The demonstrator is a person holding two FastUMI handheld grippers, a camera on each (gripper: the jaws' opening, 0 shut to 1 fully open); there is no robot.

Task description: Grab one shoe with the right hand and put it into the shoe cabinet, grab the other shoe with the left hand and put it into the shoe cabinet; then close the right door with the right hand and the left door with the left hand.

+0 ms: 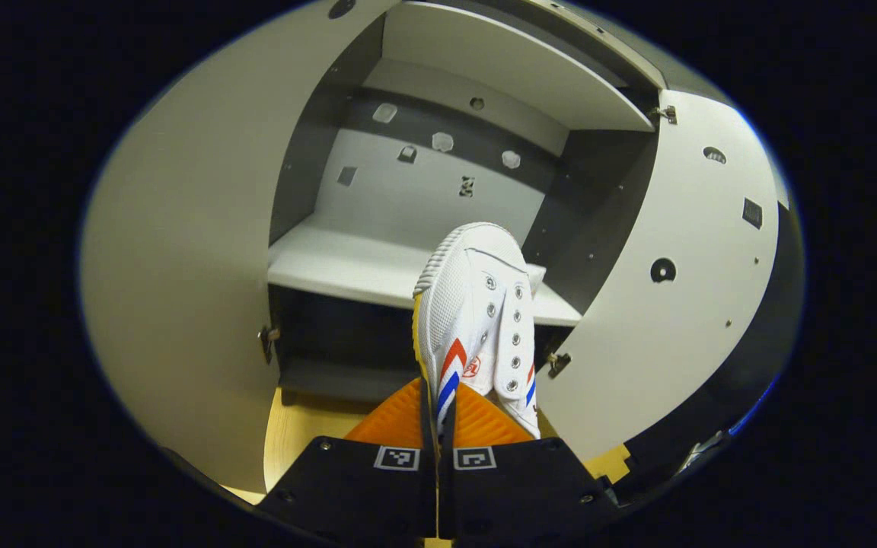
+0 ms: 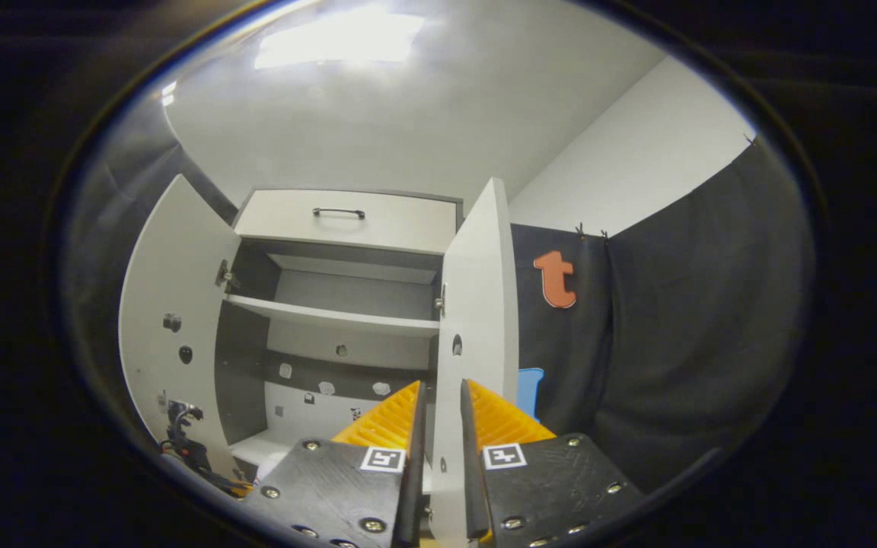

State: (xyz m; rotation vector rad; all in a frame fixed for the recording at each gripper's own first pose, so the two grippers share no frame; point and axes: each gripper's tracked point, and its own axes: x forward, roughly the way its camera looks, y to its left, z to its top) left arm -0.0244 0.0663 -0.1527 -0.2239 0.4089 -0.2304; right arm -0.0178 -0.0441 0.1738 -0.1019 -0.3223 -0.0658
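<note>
Shoe [image 1: 476, 320] pinched in left gripper [image 1: 438, 426] before open cabinet [image 1: 408, 266]; right gripper [image 2: 438, 426] slightly parted, empty.

White shoe [image 1: 476, 320] in left claw [image 1: 438, 426]

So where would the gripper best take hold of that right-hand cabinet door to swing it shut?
Probably the right door's free front edge, approached head-on. It stands wide open, edge toward the right gripper, a thin flat panel that fits between the fingers, far from the hinges, so it should swing easily.
</note>
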